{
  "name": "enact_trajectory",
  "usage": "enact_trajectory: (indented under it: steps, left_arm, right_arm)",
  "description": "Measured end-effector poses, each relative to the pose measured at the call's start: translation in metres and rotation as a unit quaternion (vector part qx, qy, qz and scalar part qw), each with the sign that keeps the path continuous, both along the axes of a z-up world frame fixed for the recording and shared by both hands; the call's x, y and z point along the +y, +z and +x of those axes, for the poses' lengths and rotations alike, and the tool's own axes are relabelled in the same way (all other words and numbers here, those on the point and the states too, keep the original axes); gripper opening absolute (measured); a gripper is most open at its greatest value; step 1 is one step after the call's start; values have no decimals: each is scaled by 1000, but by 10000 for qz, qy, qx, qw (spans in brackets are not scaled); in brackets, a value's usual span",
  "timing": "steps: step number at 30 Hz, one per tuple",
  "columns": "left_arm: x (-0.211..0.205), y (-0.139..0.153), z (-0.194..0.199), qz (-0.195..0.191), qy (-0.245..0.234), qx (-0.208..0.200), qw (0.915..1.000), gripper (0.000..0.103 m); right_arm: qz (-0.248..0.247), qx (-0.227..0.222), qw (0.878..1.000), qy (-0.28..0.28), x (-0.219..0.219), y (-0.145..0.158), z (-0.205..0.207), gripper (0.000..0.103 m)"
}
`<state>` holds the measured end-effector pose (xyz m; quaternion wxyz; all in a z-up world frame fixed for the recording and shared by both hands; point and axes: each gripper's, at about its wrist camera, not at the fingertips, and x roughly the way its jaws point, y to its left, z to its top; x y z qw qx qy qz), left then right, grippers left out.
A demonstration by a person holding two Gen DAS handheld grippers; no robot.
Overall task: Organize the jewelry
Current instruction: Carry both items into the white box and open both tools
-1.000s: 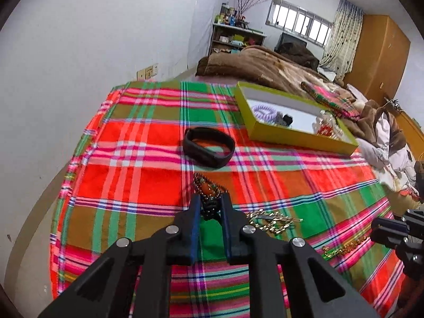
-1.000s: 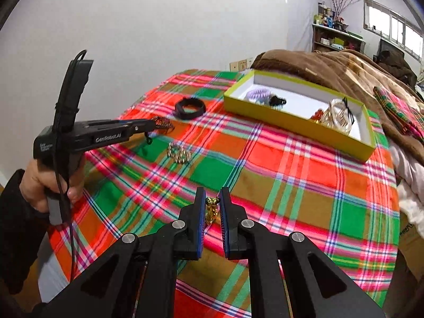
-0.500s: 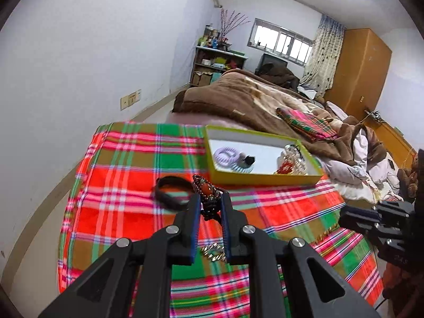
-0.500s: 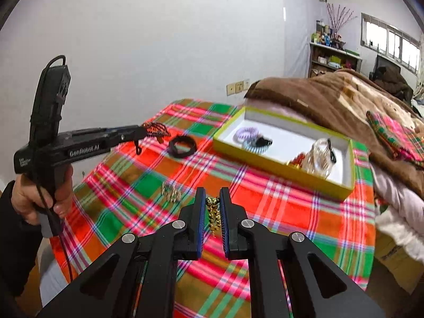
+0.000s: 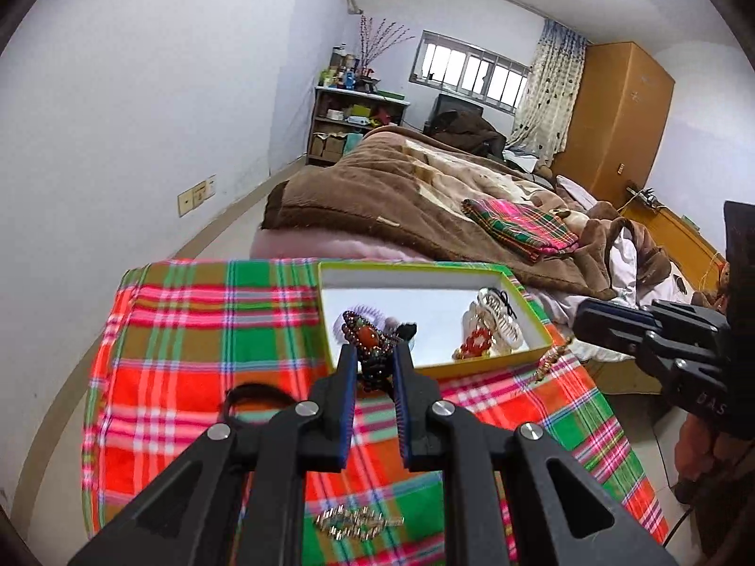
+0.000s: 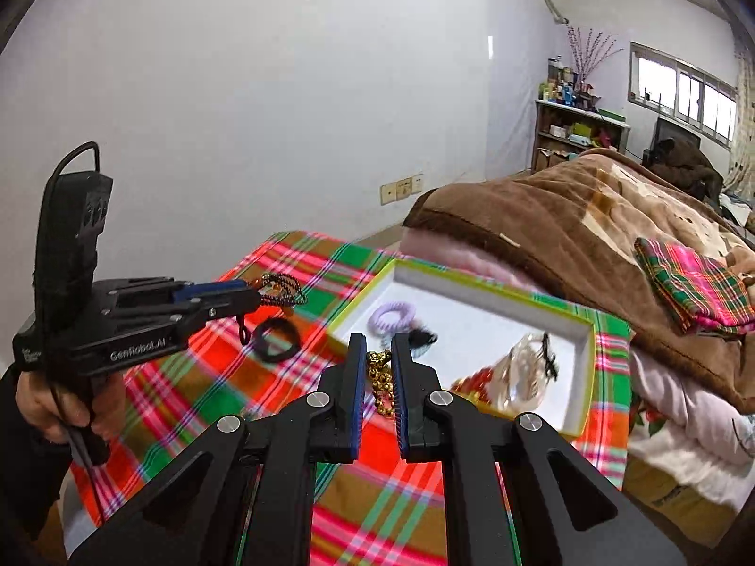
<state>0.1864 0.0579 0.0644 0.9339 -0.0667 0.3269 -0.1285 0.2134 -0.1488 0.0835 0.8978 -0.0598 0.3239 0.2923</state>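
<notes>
My left gripper (image 5: 374,353) is shut on a dark beaded ornament with an orange stone (image 5: 367,340), held above the plaid cloth near the box's near left corner. It also shows in the right wrist view (image 6: 257,295), with the ornament (image 6: 281,287) at its tips. My right gripper (image 6: 379,346) is shut on a gold bead chain (image 6: 381,379), held in the air just in front of the yellow-green box (image 6: 583,379). The box (image 5: 533,318) holds a purple coil tie (image 6: 394,316), a clear claw clip (image 6: 524,372) and red beads (image 5: 476,342).
A black hair band (image 6: 277,339) and a silver-gold chain (image 5: 358,521) lie on the plaid-covered table (image 5: 188,339). A bed with a brown blanket (image 5: 401,188) stands behind the table. The white wall is on the left.
Both grippers have risen from the cloth and moved toward the box, each carrying its piece. The box looks nearer in both views.
</notes>
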Motion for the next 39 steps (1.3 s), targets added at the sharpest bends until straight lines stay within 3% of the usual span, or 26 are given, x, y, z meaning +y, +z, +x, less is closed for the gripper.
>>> enact_trajectory:
  steps: [18,35,39]
  left_arm:
    - [-21,-36,93,23,-289,426,9987,15]
    - [-18,-71,130,129,-142,896,9958,17]
    - [-17,-73,130,149,-114,989,9949,18]
  right_arm:
    - [-221,462,9981,-349,1,-48,104,11]
    - [-358,1122,9914,-569,0,-98,143,12]
    - [-319,1087,9920,-558,-3,-95,140,23]
